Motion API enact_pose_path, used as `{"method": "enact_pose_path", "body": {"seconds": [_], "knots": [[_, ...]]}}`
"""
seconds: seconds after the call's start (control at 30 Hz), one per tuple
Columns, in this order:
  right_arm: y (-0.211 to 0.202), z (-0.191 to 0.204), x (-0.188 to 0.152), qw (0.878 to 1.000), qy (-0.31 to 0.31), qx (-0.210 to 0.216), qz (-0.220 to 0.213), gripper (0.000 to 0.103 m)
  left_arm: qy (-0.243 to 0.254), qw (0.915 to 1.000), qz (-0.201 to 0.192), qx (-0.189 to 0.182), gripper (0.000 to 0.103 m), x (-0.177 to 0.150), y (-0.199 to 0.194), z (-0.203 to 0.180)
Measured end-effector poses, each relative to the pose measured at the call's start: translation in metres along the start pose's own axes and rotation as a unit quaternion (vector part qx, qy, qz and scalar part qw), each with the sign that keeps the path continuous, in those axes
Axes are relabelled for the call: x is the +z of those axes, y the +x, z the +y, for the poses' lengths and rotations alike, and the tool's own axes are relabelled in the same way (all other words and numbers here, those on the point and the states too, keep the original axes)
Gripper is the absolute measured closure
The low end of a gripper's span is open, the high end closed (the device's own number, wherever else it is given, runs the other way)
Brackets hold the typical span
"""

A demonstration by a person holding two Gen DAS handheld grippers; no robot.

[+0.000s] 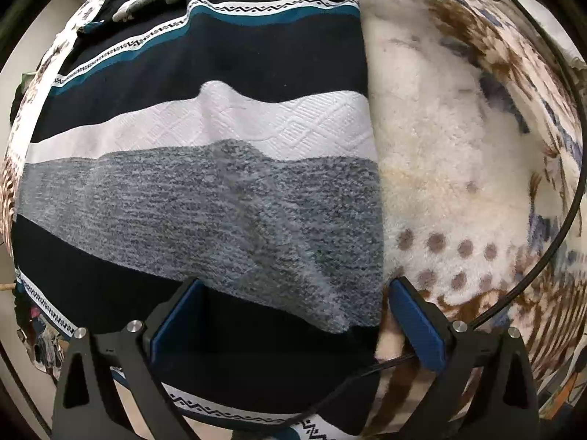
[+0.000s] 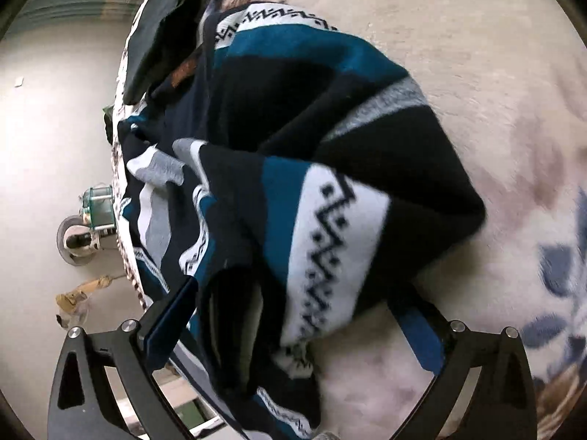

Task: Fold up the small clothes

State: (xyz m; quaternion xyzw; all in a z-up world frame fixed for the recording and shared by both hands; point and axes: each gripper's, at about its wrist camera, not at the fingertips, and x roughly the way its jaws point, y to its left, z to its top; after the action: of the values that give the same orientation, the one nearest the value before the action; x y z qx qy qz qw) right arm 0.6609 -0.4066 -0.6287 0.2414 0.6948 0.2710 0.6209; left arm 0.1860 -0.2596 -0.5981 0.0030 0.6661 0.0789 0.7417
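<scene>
A striped knit sweater in navy, teal, white and grey lies spread flat on a fleecy cream blanket. My left gripper points straight down over the sweater's lower right corner. Its blue pads stand wide apart and hold nothing. In the right wrist view the same sweater is bunched into a loose fold on the blanket. My right gripper is open wide. The patterned fold lies between its fingers and neither pad presses on it.
A black cable arcs over the blanket at the right. Another dark garment lies beyond the sweater. The bed's edge runs down the left, with pale floor below it holding a wheeled object and a yellowish item.
</scene>
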Motion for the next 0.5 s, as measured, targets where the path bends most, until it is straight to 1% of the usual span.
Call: {"method": "enact_pose_path", "body": {"seconds": [0.07, 0.1, 0.13, 0.17, 0.2, 0.23, 0.27, 0.3, 0.4, 0.43, 0.5], "knots": [[0.0, 0.001, 0.002, 1.0, 0.008, 0.007, -0.003, 0.0, -0.002, 1.0, 0.004, -0.003, 0.001, -0.002, 0.001, 0.01], [0.001, 0.003, 0.003, 1.0, 0.01, 0.006, -0.003, 0.0, -0.003, 1.0, 0.002, -0.002, 0.003, -0.002, 0.0, 0.015], [0.001, 0.005, 0.003, 1.0, 0.011, 0.005, -0.002, 0.0, -0.004, 1.0, -0.001, -0.002, 0.011, -0.002, -0.001, 0.016], [0.003, 0.008, 0.004, 1.0, 0.008, 0.001, 0.0, 0.0, -0.004, 1.0, -0.003, -0.003, 0.025, -0.005, -0.003, 0.022], [0.004, 0.012, 0.004, 1.0, 0.003, -0.007, 0.002, 0.0, -0.003, 0.9999, -0.008, -0.006, 0.036, -0.005, -0.005, 0.026], [0.004, 0.013, 0.003, 1.0, 0.0, -0.01, 0.003, 0.0, -0.001, 0.9999, -0.015, -0.006, 0.068, -0.005, -0.009, 0.029], [0.005, 0.015, 0.004, 1.0, 0.0, -0.012, 0.006, 0.0, 0.003, 0.9998, -0.021, -0.003, 0.091, -0.006, -0.013, 0.032], [0.006, 0.017, 0.004, 1.0, 0.001, -0.016, 0.01, 0.0, 0.001, 0.9997, -0.025, -0.005, 0.094, -0.007, -0.017, 0.038], [0.005, 0.016, 0.004, 1.0, 0.012, -0.008, 0.012, 0.0, -0.016, 0.999, -0.036, -0.022, 0.095, -0.01, -0.032, 0.059], [0.005, 0.015, 0.005, 1.0, 0.02, -0.003, 0.01, 0.0, -0.02, 0.9988, -0.039, -0.022, 0.095, -0.01, -0.037, 0.065], [0.005, 0.014, 0.005, 1.0, 0.029, 0.01, 0.006, 0.008, -0.025, 0.9984, -0.046, -0.023, 0.095, -0.011, -0.045, 0.076]]}}
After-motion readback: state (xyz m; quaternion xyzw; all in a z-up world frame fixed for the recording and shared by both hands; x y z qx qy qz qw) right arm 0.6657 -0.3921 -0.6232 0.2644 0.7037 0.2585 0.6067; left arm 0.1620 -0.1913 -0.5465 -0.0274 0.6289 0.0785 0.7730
